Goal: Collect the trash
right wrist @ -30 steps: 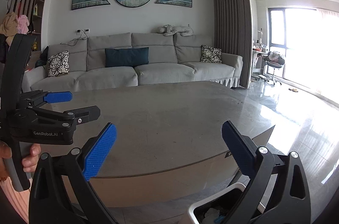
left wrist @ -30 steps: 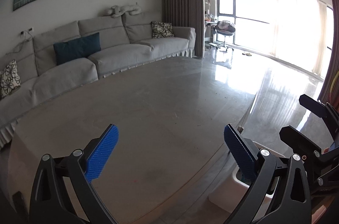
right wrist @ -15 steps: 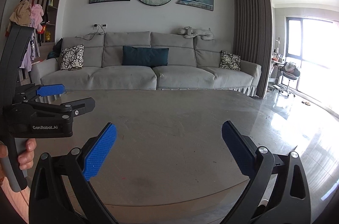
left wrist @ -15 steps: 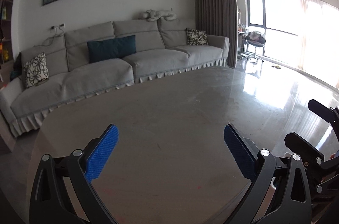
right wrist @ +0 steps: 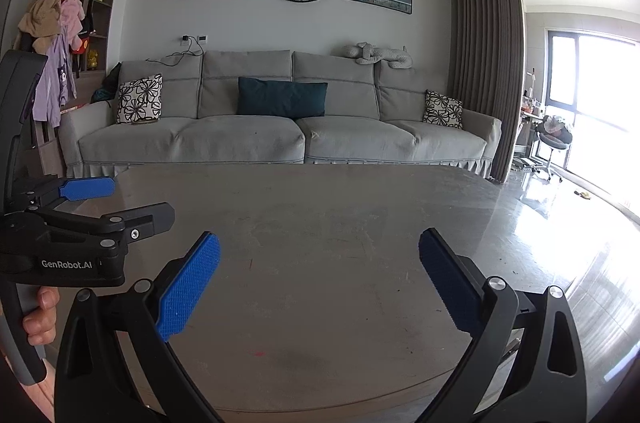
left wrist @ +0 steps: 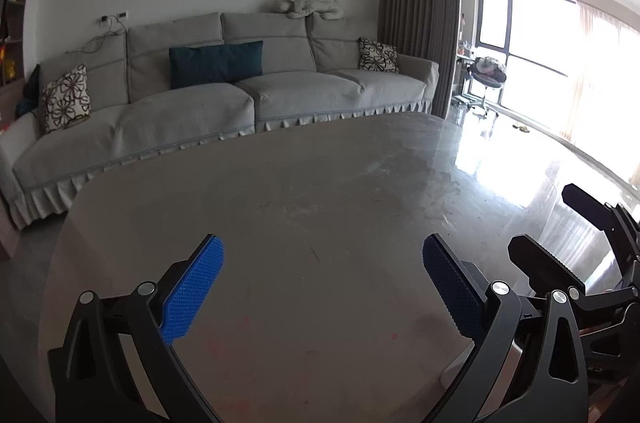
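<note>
Both wrist views look across a grey stone table (left wrist: 320,191) (right wrist: 328,215) with only scuffs and faint red marks on it; no trash shows on it. My left gripper (left wrist: 322,283) hovers open over the near part of the table, nothing between its blue pads. My right gripper (right wrist: 320,283) is also open and empty, held beside it. In the right wrist view the left gripper (right wrist: 116,201) appears at the left edge, gripped by a hand (right wrist: 40,315). The right gripper (left wrist: 560,235) shows at the right edge of the left wrist view. A sliver of white bin (left wrist: 450,373) peeks below the table edge.
A long grey sofa (right wrist: 280,139) with a teal cushion (right wrist: 282,99) and patterned pillows stands behind the table. A shelf with hanging clothes (right wrist: 56,63) is at the left. At the right lie glossy floor (left wrist: 520,159), a curtain (right wrist: 484,63), a chair (right wrist: 554,139) and bright windows.
Both views have swung left and up from the bin beside the table to face the sofa. The white bin has slipped almost out of view. Both grippers stayed open.
</note>
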`<action>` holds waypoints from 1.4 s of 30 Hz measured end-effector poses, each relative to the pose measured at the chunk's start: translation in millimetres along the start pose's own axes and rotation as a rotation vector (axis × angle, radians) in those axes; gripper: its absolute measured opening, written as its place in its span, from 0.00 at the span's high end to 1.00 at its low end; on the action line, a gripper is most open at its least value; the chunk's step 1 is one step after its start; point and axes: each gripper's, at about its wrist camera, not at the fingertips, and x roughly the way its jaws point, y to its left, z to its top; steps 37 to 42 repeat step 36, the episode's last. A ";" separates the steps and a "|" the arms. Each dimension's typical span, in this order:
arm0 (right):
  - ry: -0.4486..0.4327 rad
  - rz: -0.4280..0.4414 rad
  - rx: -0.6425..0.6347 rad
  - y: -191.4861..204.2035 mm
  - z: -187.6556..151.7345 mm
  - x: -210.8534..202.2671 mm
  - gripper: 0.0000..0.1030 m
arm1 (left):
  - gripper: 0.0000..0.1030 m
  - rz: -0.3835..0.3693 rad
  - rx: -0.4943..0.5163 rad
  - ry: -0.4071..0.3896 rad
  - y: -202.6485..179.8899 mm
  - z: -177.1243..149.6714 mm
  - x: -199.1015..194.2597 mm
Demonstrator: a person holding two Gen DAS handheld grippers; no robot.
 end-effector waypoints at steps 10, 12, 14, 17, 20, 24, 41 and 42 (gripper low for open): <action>0.001 0.010 0.018 1.2 3.8 3.9 0.04 | 0.04 0.012 0.010 -0.013 -5.8 -6.3 -4.5; -0.002 0.009 0.019 1.2 4.4 3.4 0.04 | 0.04 0.013 0.010 -0.019 -5.8 -6.8 -5.4; -0.003 0.006 0.020 1.0 4.7 2.7 0.04 | 0.04 0.016 0.010 -0.020 -8.3 -8.1 -6.2; -0.003 0.001 0.019 0.9 3.2 2.2 0.04 | 0.04 0.016 0.012 -0.018 -9.2 -9.3 -6.0; 0.000 0.001 0.022 0.4 1.2 2.2 0.04 | 0.04 0.015 0.016 -0.018 -10.9 -10.6 -6.7; 0.001 0.001 0.025 -0.3 -0.4 1.9 0.04 | 0.04 0.015 0.022 -0.019 -11.9 -11.0 -6.4; 0.000 -0.001 0.030 -1.4 -2.6 1.3 0.04 | 0.04 0.018 0.032 -0.025 -15.7 -11.1 -8.7; 0.000 -0.001 0.030 -1.4 -2.6 1.3 0.04 | 0.04 0.018 0.032 -0.025 -15.7 -11.1 -8.7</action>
